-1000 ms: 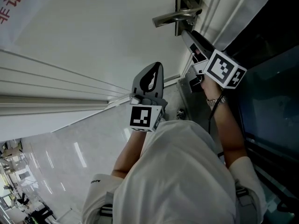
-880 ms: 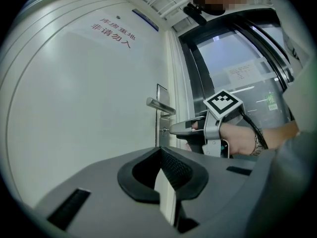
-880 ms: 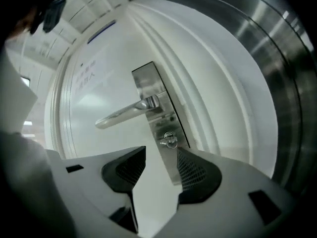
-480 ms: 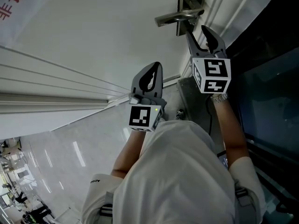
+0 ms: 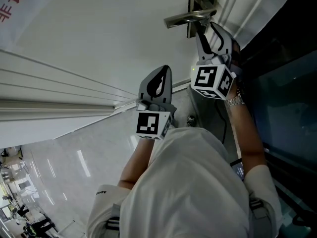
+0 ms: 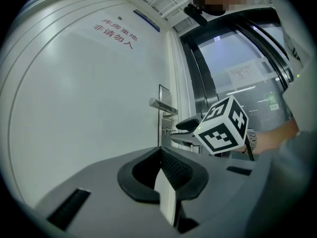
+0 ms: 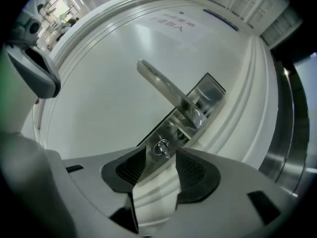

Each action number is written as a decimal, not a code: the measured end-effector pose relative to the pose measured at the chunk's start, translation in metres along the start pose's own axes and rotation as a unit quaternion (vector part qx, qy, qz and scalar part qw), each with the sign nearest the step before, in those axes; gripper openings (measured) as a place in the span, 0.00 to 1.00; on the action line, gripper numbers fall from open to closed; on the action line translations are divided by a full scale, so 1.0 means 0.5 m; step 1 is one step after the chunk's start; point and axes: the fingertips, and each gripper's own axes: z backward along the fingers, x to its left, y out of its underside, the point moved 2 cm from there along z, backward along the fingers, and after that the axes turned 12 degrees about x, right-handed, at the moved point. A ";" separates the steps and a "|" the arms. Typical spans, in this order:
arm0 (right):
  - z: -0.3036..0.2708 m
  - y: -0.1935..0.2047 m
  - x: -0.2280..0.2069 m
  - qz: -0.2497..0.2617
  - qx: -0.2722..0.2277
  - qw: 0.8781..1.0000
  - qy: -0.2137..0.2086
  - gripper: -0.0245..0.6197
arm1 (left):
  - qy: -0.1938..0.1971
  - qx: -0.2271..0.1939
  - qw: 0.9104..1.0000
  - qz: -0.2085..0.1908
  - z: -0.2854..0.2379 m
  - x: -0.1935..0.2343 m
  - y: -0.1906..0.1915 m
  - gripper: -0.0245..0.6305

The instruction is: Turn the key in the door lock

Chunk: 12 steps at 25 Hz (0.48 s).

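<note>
A small silver key point(image 7: 162, 148) sits in the lock cylinder of a steel plate point(image 7: 205, 95), just below the lever handle point(image 7: 166, 88) on a white door point(image 5: 99, 43). My right gripper point(image 7: 161, 155) is open, its two dark pads either side of the key without closing on it. In the head view the right gripper point(image 5: 210, 28) points up at the lock under the handle point(image 5: 190, 18). My left gripper point(image 5: 165, 69) is shut on nothing and hangs lower left, away from the lock. From the left gripper point(image 6: 160, 151) view, the right gripper point(image 6: 187, 129) reaches the plate.
A dark glass panel point(image 5: 287, 83) in a metal frame runs along the door's right side. Red lettering point(image 6: 114, 32) is printed high on the door. The person's right wrist wears a watch point(image 5: 233, 101). Pale glossy floor point(image 5: 64, 172) lies below.
The right gripper has risen from below the handle to the lock and rolled, its marker cube turning. The left gripper has stayed still.
</note>
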 end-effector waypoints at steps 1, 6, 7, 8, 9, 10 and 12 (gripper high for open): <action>-0.004 0.001 0.000 0.016 0.002 1.000 0.007 0.31 | -0.001 0.000 1.000 0.001 0.000 0.001 0.001 0.05; -0.011 -0.011 -0.009 0.070 -0.002 0.997 0.027 0.30 | -0.005 -0.001 1.000 0.003 0.002 0.002 0.004 0.05; -0.013 -0.015 -0.008 0.081 -0.001 0.996 0.025 0.30 | -0.004 -0.001 1.000 0.003 0.002 0.001 0.004 0.05; -0.017 -0.017 -0.006 0.092 0.001 0.996 0.021 0.30 | -0.005 -0.003 1.000 0.003 0.002 0.000 0.003 0.05; -0.022 -0.017 -0.003 0.101 0.004 0.995 0.018 0.30 | -0.005 -0.004 1.000 0.002 0.002 0.000 0.002 0.05; -0.026 -0.018 -0.002 0.108 0.006 0.994 0.016 0.30 | -0.006 -0.004 1.000 0.002 0.002 0.001 0.003 0.05; -0.030 -0.017 -0.002 0.113 0.007 0.993 0.016 0.30 | -0.008 -0.003 1.000 0.002 0.002 0.002 0.004 0.05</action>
